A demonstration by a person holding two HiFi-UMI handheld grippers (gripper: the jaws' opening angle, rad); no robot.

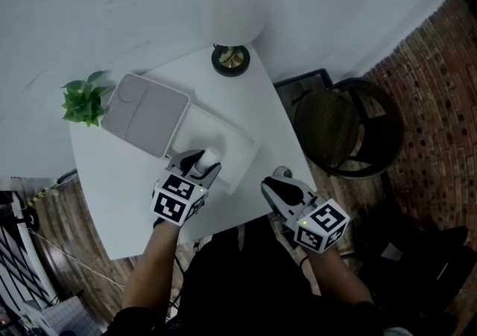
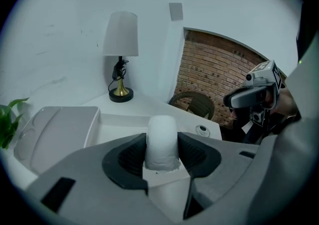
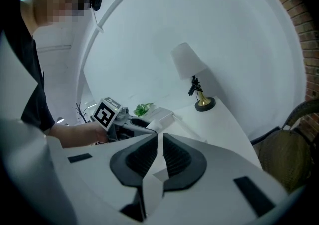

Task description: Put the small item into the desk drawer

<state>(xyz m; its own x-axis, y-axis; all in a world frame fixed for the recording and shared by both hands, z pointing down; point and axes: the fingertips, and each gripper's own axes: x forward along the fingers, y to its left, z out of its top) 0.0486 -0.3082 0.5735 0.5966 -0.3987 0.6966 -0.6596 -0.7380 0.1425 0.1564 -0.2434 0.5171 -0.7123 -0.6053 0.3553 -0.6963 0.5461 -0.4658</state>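
Observation:
A small white cylinder (image 2: pixel 162 141) stands upright between the dark pads of my left gripper (image 2: pixel 162 156), which is shut on it. In the head view the same cylinder (image 1: pixel 209 157) hangs in the left gripper (image 1: pixel 201 165) over the near edge of the open white drawer tray (image 1: pixel 232 137). The tray (image 2: pixel 119 121) looks empty inside. My right gripper (image 1: pixel 277 180) hovers off the table's right front edge, shut with nothing in it. In its own view the right gripper (image 3: pixel 159 155) has its jaws nearly touching.
A grey flat lid (image 1: pixel 145 112) lies beside the tray on the white table (image 1: pixel 112 193). A white-shaded lamp (image 1: pixel 232 7) stands at the back, a small green plant (image 1: pixel 84 101) at the left edge. A dark round chair (image 1: pixel 346 126) stands to the right on the brick-patterned floor.

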